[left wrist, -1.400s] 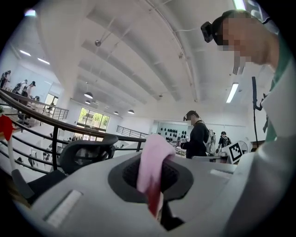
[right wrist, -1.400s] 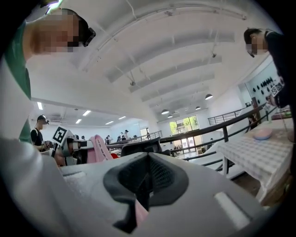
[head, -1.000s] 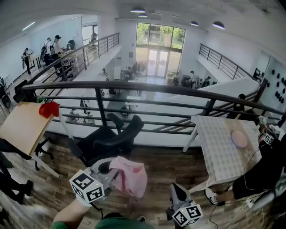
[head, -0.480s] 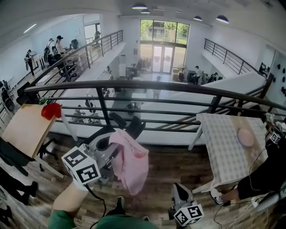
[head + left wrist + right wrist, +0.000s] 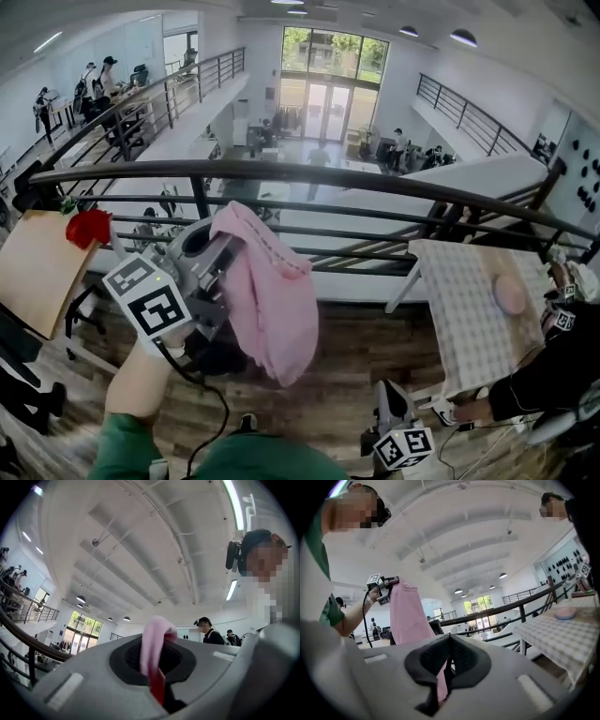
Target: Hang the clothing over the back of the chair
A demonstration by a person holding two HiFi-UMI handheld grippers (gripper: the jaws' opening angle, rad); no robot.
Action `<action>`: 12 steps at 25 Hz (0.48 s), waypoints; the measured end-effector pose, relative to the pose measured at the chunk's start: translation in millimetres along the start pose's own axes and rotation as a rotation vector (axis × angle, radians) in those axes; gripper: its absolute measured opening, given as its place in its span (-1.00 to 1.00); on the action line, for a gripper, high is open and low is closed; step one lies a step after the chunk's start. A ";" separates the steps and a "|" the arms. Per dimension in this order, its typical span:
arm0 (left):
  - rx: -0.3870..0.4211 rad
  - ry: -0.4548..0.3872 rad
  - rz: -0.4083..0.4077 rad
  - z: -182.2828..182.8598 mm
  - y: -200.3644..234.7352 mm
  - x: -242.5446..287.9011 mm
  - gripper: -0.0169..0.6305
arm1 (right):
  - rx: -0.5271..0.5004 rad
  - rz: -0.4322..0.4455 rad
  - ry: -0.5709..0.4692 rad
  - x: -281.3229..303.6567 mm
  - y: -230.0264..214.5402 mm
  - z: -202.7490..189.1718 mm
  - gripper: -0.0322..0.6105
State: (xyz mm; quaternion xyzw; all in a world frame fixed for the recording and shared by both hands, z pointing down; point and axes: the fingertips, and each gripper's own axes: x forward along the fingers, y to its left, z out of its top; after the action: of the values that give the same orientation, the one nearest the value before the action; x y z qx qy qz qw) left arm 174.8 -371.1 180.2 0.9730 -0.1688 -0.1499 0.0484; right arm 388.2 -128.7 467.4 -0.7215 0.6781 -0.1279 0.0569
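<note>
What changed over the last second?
The left gripper, jaws shut on the pink garment, rose from low in the head view to the height of the railing; the garment now hangs lower below it. The right gripper stayed low at the lower right.

The railing (image 5: 375, 183) spans the far side from left to right. The left desk (image 5: 37, 272) stands at the far left, on the near side of the railing, with a small item (image 5: 87, 227) on its far right corner. The right desk (image 5: 459, 319) stands at the right, against the railing – a round dish (image 5: 509, 293) lies on its far right part.

The clothing (image 5: 272, 309) hangs between the two desks, before the railing, from the fingers of the left gripper (image 5: 225, 246) at its left. The chair (image 5: 217, 358) sits on the floor below both, largely hidden by them. The right gripper (image 5: 389, 398) is near, right of the clothing and apart from it.
</note>
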 end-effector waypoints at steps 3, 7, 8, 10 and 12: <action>-0.005 0.012 0.033 -2.8 38.0 12.9 -0.90 | 0.022 0.002 0.009 21.8 -1.6 8.5 -0.89; -0.051 0.054 0.082 -21.6 131.6 -13.2 -0.90 | 0.016 -0.003 0.033 69.9 36.6 -5.0 -0.89; -0.071 0.070 0.079 -29.7 155.9 -23.1 -0.90 | 0.014 -0.009 0.038 82.2 47.9 -9.8 -0.89; -0.112 0.108 0.064 -50.9 197.4 -37.2 -0.90 | 0.012 -0.024 0.047 101.8 62.7 -14.4 -0.89; -0.157 0.161 0.057 -79.7 231.8 -47.0 -0.90 | 0.012 -0.042 0.056 117.1 70.0 -14.9 -0.89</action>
State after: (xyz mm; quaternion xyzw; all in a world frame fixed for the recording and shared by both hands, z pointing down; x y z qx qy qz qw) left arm 84.3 -569.0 302.4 0.9699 -0.1796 -0.0825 0.1421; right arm 322.4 -248.8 476.4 -0.7313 0.6635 -0.1532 0.0397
